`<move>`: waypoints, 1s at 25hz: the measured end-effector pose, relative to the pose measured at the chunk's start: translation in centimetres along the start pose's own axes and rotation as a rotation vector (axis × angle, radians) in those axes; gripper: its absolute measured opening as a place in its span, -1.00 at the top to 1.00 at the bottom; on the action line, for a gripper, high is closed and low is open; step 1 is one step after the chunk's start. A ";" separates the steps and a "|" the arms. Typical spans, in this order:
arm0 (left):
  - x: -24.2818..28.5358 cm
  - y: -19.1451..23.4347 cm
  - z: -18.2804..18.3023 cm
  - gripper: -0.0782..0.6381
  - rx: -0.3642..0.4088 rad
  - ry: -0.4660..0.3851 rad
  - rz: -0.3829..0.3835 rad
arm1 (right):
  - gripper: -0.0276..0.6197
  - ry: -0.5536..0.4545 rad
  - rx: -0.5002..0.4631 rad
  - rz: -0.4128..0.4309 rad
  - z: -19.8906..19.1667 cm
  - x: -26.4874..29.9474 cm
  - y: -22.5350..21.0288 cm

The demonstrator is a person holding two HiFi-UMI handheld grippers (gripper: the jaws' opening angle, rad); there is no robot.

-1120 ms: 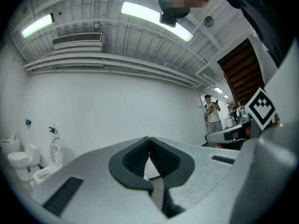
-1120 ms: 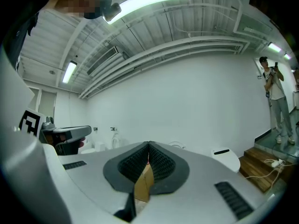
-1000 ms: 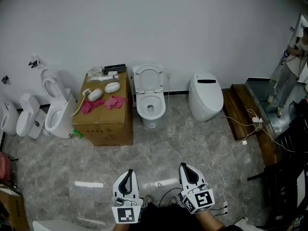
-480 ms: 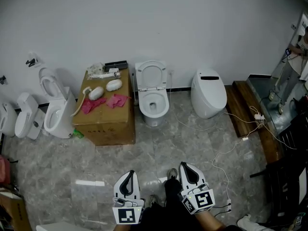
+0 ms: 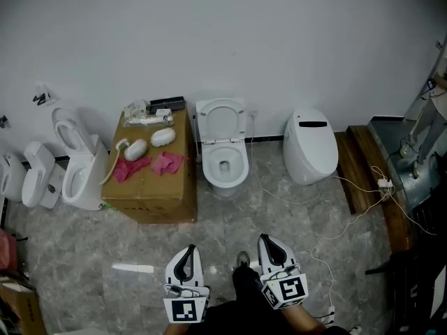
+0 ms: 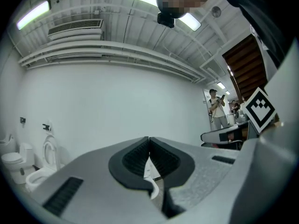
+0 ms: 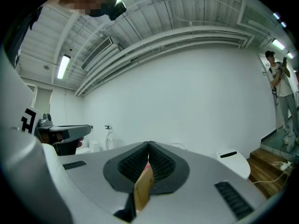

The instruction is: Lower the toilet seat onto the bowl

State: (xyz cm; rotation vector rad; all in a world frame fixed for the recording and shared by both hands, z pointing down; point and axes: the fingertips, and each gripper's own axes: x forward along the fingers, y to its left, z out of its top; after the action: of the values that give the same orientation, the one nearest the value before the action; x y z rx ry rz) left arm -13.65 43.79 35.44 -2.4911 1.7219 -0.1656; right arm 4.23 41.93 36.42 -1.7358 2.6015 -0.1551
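The white toilet (image 5: 223, 166) stands against the far wall in the head view. Its seat and lid (image 5: 221, 118) are raised and lean back toward the wall, leaving the bowl uncovered. My left gripper (image 5: 187, 250) and right gripper (image 5: 268, 241) are low in the head view, side by side, well short of the toilet across the floor. Both are shut with nothing between the jaws. The left gripper (image 6: 149, 140) and the right gripper (image 7: 149, 145) each show their pads pressed together in their own views, pointing at the far wall.
A cardboard box (image 5: 151, 182) with pink cloths and small white items stands just left of the toilet. A closed smart toilet (image 5: 311, 156) is to its right. More white fixtures (image 5: 75, 172) line the left wall. Cables (image 5: 335, 222) trail past a wooden step (image 5: 363, 167). A person (image 7: 282, 94) stands far right.
The head view has shifted, with the toilet now slightly lower and more central. A foot has come into view between the grippers. Both grippers stay shut and level.
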 end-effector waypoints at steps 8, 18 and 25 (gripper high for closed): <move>13.9 0.3 4.1 0.76 -0.100 -0.121 0.073 | 0.83 -0.005 -0.014 0.069 2.8 10.8 -9.3; 24.1 1.3 4.8 0.76 -0.103 -0.116 0.110 | 0.83 0.005 -0.010 0.102 4.1 20.1 -16.0; 31.8 4.7 1.8 0.76 -0.055 -0.027 0.087 | 0.83 0.032 -0.008 0.089 3.2 27.9 -18.6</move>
State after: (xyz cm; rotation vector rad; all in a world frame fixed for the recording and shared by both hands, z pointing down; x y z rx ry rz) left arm -6.59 12.43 33.79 -2.4387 1.8441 -0.0782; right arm 10.76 8.91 36.16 -1.6300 2.6998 -0.1729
